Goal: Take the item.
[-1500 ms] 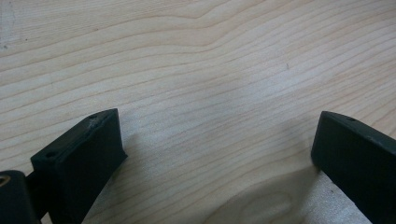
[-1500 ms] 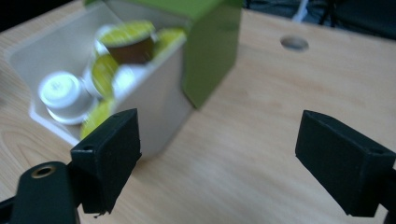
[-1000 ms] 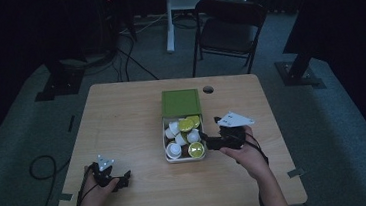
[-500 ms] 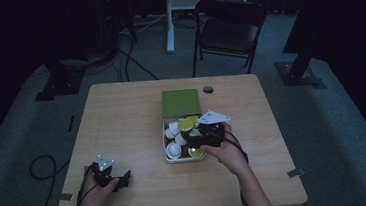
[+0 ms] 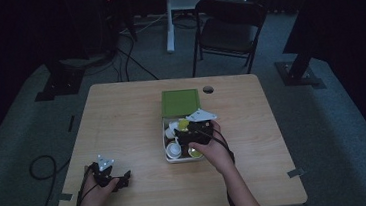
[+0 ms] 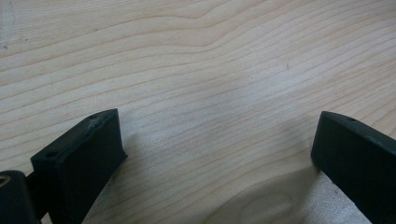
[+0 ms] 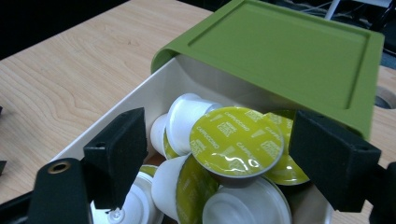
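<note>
Pale grained wood table (image 5: pixel 122 118); glossy foil-topped plastic capsules (image 7: pixel 236 140); matt green lid (image 7: pixel 280 51).

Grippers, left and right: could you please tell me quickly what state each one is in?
Left gripper: open, nothing between the jaws, over the bare wooden table.
Right gripper: open, holding nothing, over the yellow-lidded white coffee capsules.

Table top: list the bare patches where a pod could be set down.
Free: the table left of the box, beyond the left gripper; also right of the box. Crowded: inside the box, pods piled under the right gripper.
</note>
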The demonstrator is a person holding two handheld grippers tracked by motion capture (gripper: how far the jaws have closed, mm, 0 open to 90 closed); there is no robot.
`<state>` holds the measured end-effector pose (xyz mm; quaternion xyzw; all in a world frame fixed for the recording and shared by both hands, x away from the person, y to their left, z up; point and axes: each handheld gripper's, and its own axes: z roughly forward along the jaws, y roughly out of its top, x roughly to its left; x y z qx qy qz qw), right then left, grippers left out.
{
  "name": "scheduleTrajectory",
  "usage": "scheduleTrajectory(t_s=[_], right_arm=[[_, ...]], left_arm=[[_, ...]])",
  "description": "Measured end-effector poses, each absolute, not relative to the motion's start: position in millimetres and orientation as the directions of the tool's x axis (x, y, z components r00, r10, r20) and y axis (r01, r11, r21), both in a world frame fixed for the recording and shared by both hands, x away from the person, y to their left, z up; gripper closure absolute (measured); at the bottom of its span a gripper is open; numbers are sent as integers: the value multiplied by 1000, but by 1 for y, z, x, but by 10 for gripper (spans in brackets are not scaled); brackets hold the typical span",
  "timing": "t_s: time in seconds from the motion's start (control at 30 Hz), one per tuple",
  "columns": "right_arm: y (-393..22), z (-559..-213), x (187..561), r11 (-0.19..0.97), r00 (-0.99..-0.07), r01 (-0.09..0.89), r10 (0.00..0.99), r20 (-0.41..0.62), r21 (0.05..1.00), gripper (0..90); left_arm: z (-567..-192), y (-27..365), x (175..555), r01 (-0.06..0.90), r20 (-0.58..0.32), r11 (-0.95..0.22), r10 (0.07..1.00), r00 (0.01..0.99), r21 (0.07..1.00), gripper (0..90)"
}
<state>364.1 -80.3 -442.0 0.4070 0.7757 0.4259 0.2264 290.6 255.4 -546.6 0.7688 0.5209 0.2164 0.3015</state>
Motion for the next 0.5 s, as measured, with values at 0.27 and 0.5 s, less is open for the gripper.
scheduleTrajectory(t_s=[0.27, 0.5], right_arm=[[-74, -452, 372, 346, -545, 458, 837, -49, 819, 223], [-72, -454, 375, 363, -537, 465, 841, -69, 808, 335]], left_arm=[[-547, 255, 291, 671, 19, -276, 931, 364, 689, 24], [-547, 255, 291, 670, 19, -275, 932, 363, 689, 24]])
